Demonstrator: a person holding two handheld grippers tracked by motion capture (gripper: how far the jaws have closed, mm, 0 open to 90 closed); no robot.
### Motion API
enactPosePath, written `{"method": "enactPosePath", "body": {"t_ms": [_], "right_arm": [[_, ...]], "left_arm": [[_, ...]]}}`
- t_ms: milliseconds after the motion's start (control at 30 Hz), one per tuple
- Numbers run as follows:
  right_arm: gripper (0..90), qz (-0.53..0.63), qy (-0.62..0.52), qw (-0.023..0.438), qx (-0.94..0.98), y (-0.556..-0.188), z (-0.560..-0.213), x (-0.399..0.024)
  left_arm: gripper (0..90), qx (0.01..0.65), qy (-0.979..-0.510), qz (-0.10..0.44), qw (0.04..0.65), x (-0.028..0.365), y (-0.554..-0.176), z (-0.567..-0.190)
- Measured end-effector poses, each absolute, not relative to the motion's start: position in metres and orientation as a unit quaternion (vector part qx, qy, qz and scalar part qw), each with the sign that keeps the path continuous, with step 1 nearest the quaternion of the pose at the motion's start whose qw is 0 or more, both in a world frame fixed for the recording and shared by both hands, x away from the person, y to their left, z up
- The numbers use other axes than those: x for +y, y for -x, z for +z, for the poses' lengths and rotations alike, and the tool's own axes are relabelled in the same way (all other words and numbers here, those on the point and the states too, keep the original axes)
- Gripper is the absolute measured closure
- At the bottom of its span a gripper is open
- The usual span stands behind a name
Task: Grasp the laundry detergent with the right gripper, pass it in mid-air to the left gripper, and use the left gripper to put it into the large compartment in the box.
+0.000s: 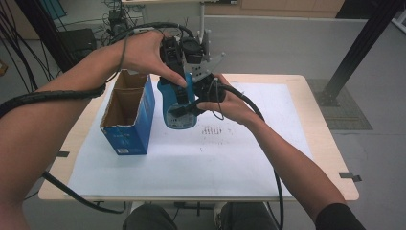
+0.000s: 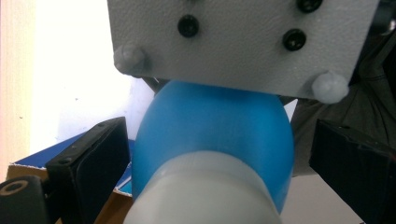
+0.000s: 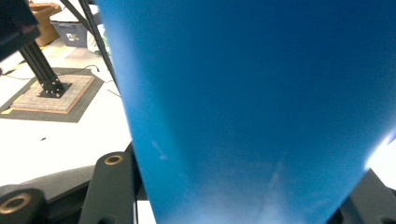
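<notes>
So both tools were up over the desk [image 1: 287,158] working on one blue bottle [image 1: 178,108]. The right tool [image 1: 191,108] had its jaws clamped on the bottle's body, which sat right against its camera. The left tool [image 1: 184,72] was just above, at the bottle's top: its jaws stood either side of the blue shoulder and white neck [image 2: 205,191] with gaps showing, so not pressing. An open blue cardboard box [image 1: 129,112] stood just beside them on the white sheet [image 1: 191,163].
</notes>
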State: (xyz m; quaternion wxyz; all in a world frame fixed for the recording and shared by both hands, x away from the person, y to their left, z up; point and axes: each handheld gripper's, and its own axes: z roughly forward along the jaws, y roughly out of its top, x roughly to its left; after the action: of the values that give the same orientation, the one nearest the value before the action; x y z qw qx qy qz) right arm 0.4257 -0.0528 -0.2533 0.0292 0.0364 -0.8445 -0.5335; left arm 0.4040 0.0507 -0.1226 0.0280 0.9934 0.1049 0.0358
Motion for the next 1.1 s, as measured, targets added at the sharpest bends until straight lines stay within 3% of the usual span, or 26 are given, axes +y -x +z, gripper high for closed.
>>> {"method": "enactPosePath", "body": {"t_ms": [333, 433, 767, 933, 1100], "right_arm": [[43.7, -0.533, -0.038, 0.026, -0.845, -0.4251, -0.2527, -0.053], [43.7, -0.532, -0.038, 0.024, -0.846, -0.4246, -0.2525, -0.0531], [43.7, -0.53, -0.047, 0.017, -0.847, -0.4234, -0.2528, -0.0521], [43.6, -0.527, -0.056, 0.006, -0.848, -0.4237, -0.2532, -0.0515], [43.7, -0.527, -0.058, 0.005, -0.848, -0.4231, -0.2529, -0.0512]], "left_arm": [[13.0, 0.098, -0.994, 0.04, 0.03, 0.0518, -0.4035, -0.1219], [21.2, 0.097, -0.994, 0.039, 0.029, 0.0525, -0.4031, -0.1213], [27.5, 0.095, -0.994, 0.039, 0.029, 0.053, -0.4031, -0.1231], [35.6, 0.095, -0.994, 0.04, 0.028, 0.054, -0.4032, -0.1225], [36.3, 0.094, -0.995, 0.038, 0.026, 0.054, -0.4027, -0.122]]}}
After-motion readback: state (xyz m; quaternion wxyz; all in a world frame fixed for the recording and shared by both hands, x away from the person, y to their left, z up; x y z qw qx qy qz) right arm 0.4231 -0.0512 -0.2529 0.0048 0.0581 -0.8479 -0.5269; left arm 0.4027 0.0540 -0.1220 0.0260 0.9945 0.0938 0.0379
